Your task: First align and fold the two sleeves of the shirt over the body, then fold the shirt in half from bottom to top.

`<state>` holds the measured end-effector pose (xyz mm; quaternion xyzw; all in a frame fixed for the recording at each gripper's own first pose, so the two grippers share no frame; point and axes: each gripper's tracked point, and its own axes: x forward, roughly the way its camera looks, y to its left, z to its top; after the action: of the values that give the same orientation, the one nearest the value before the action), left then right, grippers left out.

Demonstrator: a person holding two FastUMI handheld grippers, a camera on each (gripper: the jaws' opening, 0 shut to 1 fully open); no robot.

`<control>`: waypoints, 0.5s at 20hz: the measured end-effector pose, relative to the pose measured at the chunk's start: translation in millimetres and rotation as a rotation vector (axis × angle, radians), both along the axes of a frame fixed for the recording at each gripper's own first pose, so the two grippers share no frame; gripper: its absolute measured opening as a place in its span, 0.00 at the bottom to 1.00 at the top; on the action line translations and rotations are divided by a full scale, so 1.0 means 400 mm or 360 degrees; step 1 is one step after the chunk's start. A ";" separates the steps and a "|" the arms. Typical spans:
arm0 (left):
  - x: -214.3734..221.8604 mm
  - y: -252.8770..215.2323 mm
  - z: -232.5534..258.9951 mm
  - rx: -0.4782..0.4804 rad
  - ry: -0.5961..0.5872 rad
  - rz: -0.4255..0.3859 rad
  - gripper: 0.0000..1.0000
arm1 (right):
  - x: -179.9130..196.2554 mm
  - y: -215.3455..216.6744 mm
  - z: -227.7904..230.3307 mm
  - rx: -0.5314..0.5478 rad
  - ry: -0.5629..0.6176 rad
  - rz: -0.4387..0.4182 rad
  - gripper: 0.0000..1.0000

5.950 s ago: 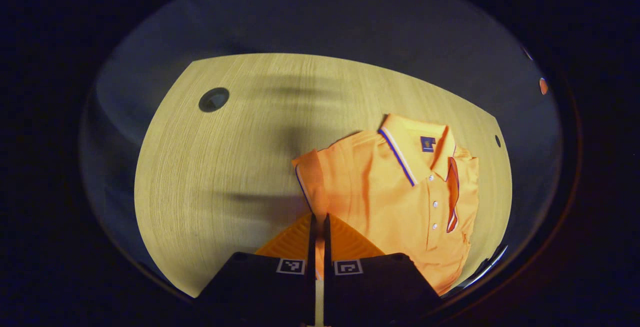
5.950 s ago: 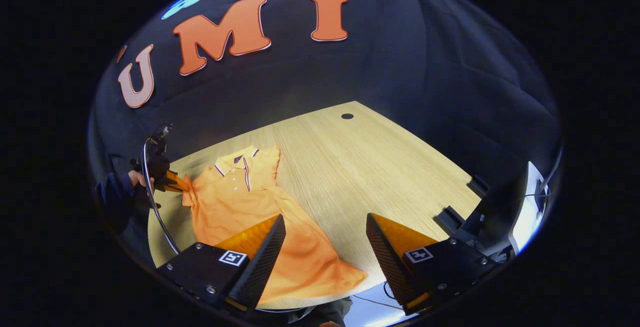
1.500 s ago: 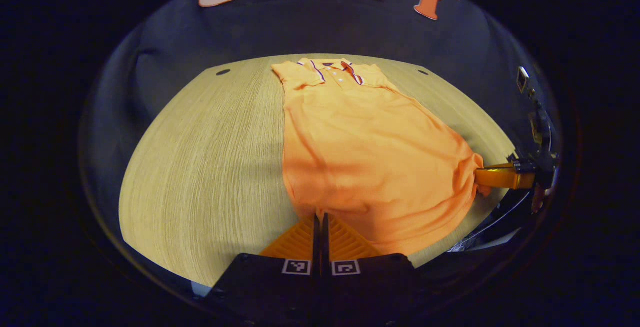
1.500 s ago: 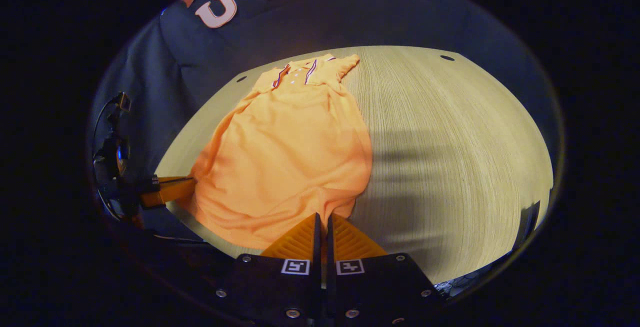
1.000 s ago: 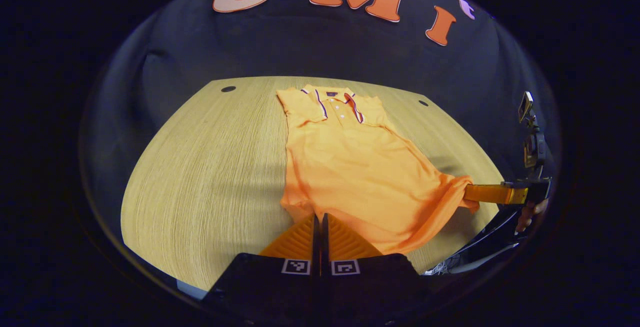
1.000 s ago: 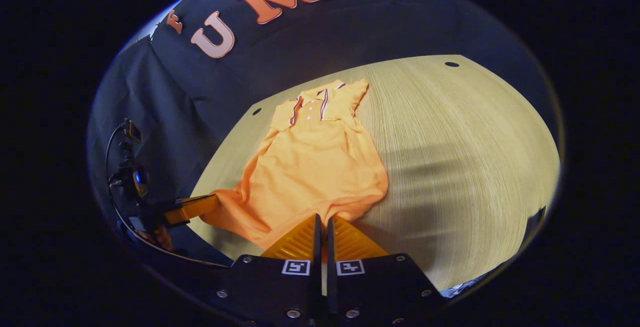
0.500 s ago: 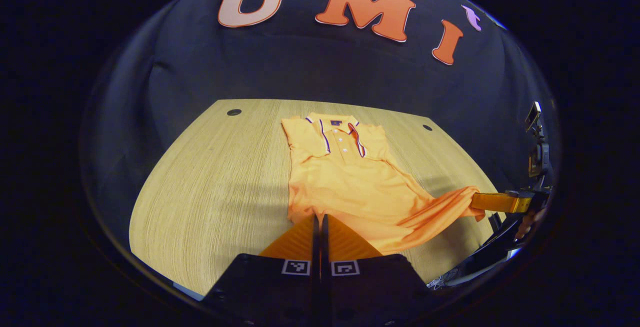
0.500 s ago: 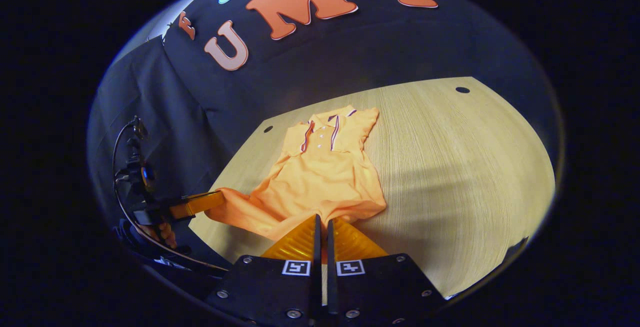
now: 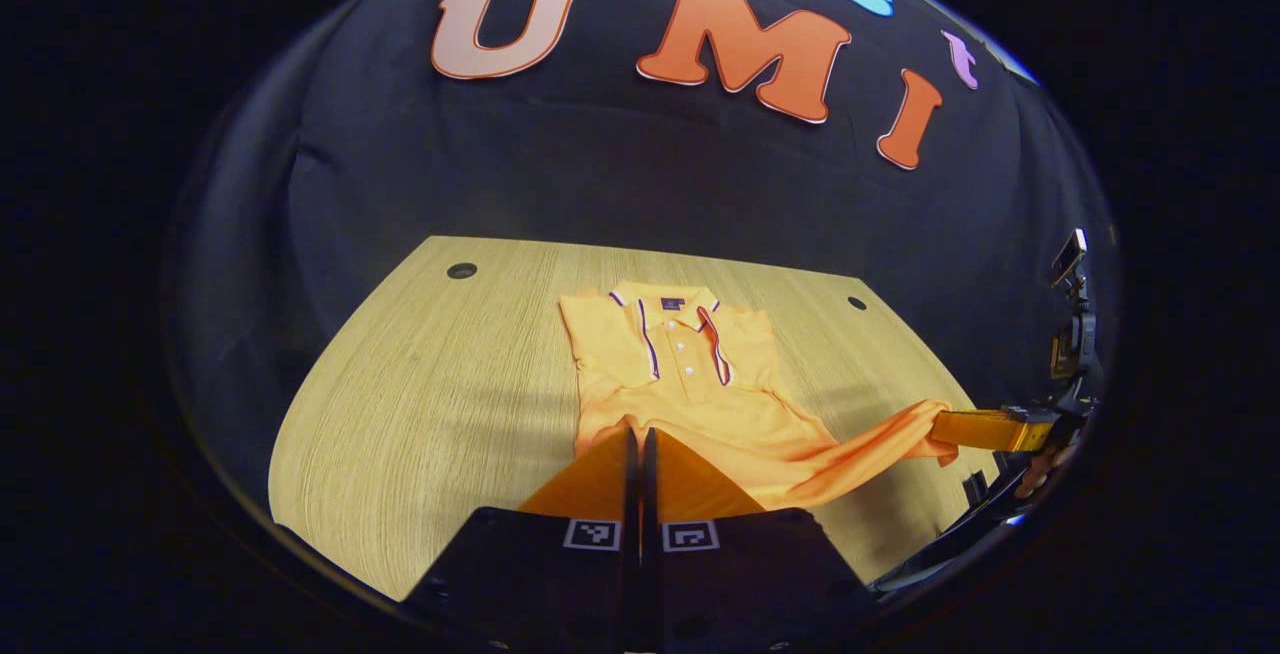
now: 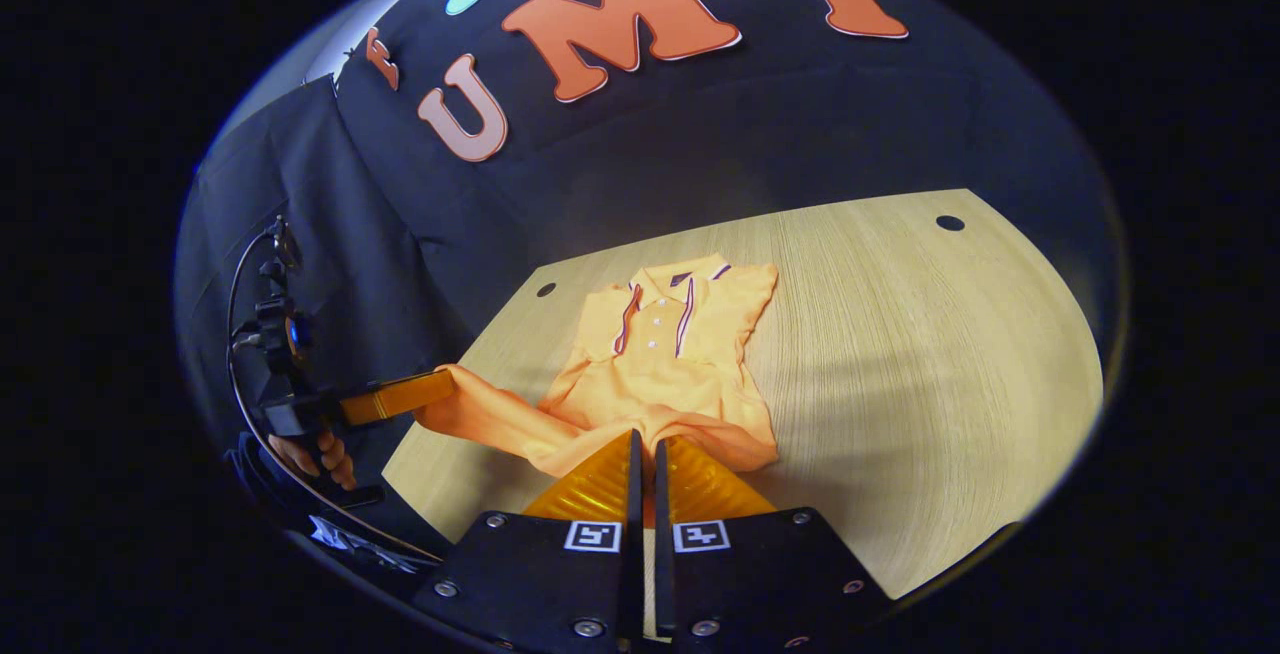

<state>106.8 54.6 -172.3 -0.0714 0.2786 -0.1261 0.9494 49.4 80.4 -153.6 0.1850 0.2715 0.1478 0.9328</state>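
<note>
The left gripper (image 9: 640, 434) is closed, its two fingers pressed together on the bottom hem of the shirt (image 9: 690, 374). The right gripper (image 10: 645, 439) is closed in the same way on the other bottom corner of the hem. In the left gripper view the right gripper shows far to the side, with cloth stretched to its tip; in the right gripper view the left gripper shows likewise, with a hand (image 10: 310, 454) under it.

I judge that each one holds a corner so that the hem rises level and can go toward the collar (image 10: 675, 284) in one even line: this is the bottom-to-top fold, and it seems about half done. The sleeves look already folded in, since the body is a narrow rectangle.

The shirt is soft orange knit. It hangs in a loose curve between the two grips and wrinkles near them. The upper part lies flat on the table (image 10: 900, 354), with the collar farthest from the grippers; the collar has dark and white stripes and small pale buttons. The table is pale wood with fine straight grain and small round holes.
</note>
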 end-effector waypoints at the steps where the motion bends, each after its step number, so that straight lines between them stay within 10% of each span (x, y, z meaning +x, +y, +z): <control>1: 0.015 -0.001 0.004 -0.0004 -0.0001 -0.0007 0.01 | 0.015 0.001 0.015 -0.0001 -0.0015 -0.0008 0.05; 10: 0.219 0.005 0.062 -0.0057 -0.0037 -0.0021 0.01 | 0.213 -0.010 0.094 -0.0054 -0.0084 -0.0043 0.05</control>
<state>194.3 56.8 -147.6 -0.0850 0.2656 -0.1381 0.9503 134.5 76.4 -115.9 0.1688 0.2468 0.1353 0.9446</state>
